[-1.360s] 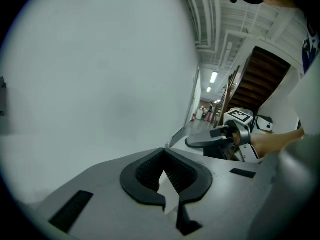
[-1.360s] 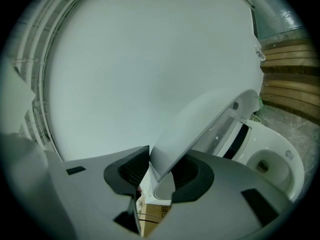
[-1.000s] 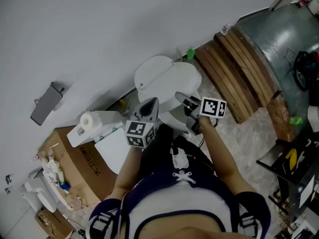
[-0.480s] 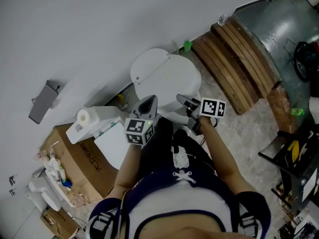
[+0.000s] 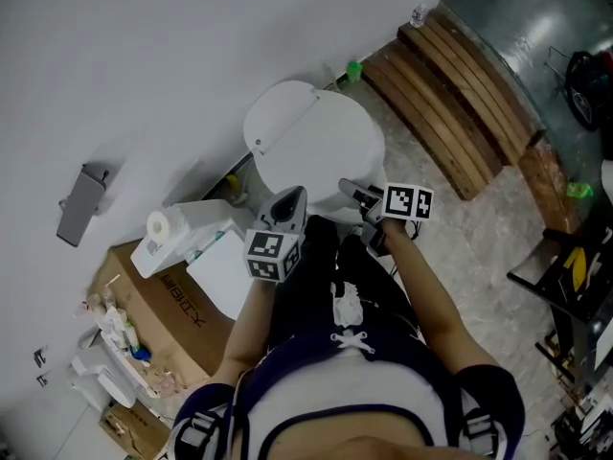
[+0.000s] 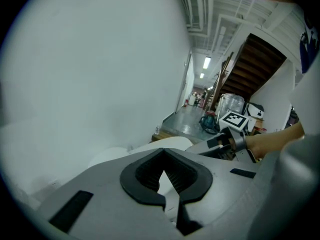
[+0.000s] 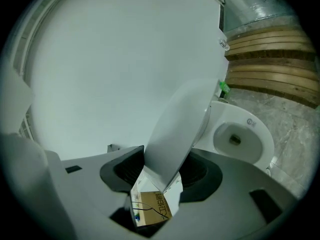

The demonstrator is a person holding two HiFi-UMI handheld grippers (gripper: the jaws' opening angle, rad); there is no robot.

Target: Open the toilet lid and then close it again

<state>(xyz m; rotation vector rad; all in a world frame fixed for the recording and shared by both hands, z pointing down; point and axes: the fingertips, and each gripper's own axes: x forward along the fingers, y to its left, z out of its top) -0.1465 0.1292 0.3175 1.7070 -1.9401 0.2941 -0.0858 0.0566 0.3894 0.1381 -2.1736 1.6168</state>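
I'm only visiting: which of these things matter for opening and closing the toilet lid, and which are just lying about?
Part of the job: toilet lid; toilet bowl; right gripper, its fingers just opening with the lid's edge between them.
Just lying about: paper roll; cardboard box; wooden planks; small green object.

Soft even light all round you, ceiling lights (image 6: pixel 206 62) bright far beyond your left gripper (image 6: pixel 163 159), fisheye corners black, near jaws blurred
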